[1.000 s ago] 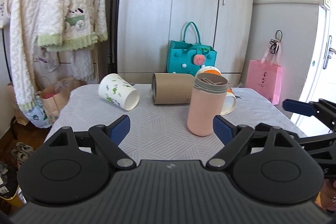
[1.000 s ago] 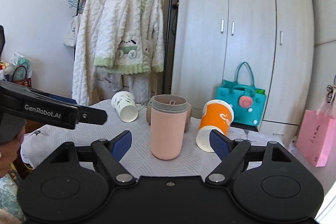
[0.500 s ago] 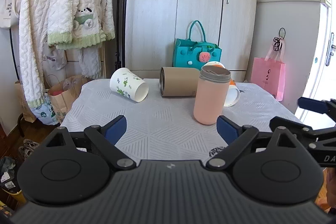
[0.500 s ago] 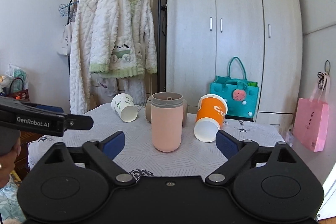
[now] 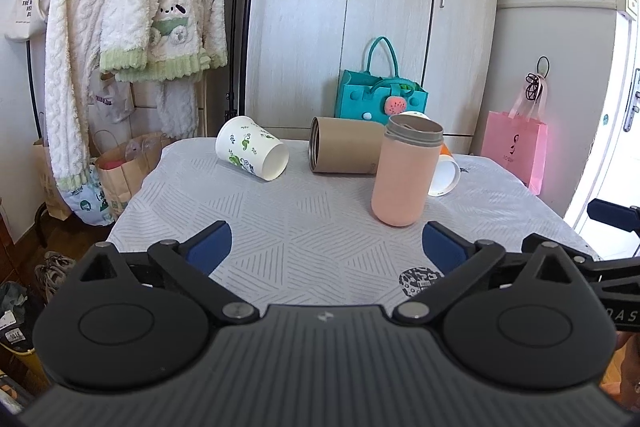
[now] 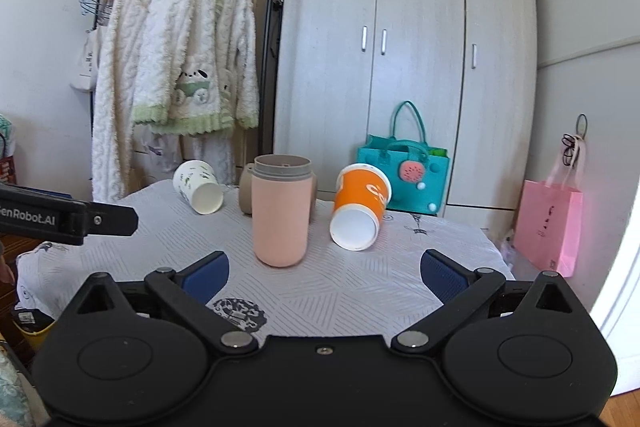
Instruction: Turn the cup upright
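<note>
A pink cup (image 5: 404, 173) (image 6: 281, 211) stands upright near the middle of the table (image 5: 304, 227). A white leaf-print paper cup (image 5: 252, 153) (image 6: 198, 191), a tan cylinder cup (image 5: 344, 151) (image 6: 245, 193) and an orange paper cup (image 6: 360, 211) (image 5: 444, 173) lie on their sides behind it. My left gripper (image 5: 326, 249) is open and empty over the table's near edge. My right gripper (image 6: 324, 273) is open and empty, also short of the cups.
A wardrobe (image 5: 360, 27) stands behind the table with a teal bag (image 5: 380, 99) at its foot. A pink bag (image 5: 514, 151) hangs at the right. Robes (image 5: 132, 7) on a rack and paper bags (image 5: 120, 171) fill the left side.
Both grippers have drawn back from the table and the cups look farther away. The pink cup stays upright. Both grippers stay open.
</note>
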Tool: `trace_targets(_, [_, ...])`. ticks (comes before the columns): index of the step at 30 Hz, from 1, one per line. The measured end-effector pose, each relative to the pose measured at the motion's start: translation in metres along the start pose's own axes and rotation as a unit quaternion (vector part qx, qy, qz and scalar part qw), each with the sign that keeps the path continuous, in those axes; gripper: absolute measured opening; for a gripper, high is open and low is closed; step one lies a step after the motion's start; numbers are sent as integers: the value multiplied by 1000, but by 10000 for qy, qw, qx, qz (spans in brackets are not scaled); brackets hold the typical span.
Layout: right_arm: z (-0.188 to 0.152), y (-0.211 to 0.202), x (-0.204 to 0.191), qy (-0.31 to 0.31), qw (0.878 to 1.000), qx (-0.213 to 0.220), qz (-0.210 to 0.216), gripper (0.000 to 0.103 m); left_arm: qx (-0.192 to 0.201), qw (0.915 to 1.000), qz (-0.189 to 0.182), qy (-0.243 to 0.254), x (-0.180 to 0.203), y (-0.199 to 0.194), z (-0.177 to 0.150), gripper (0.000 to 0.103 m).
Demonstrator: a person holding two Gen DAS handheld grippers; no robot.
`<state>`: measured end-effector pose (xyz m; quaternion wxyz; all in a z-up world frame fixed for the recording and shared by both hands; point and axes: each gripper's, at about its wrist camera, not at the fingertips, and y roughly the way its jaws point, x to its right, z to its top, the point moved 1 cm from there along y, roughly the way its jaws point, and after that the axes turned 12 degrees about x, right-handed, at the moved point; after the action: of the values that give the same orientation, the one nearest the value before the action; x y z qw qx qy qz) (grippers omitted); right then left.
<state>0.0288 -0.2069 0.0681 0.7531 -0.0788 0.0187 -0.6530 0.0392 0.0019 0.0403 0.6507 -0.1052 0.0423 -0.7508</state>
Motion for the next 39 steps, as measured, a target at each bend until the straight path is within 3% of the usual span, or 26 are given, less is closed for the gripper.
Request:
trace_targets(11, [-7,1,0,11,9991,-152,-401,103,-8,9996,257,110,0,0,-6,103])
trace_targets(20, [-10,1,3,107,9969,-236,-743,103,-235,9979,603,0,-5,7,-12,103])
trace_targets(31, [-7,2,5,180,9955,-266,-887,103,-411,9965,704,163,-5,10,-12,103])
trace_targets(34, [-7,0,6,208,9953,-247,-911,103,-410,9970,598,277,-3,10,-13,103])
trace_targets(39, [-5,-3,6,206,9945,-189,-1010,103,-309,9967,725,204,-4,9,-14,103])
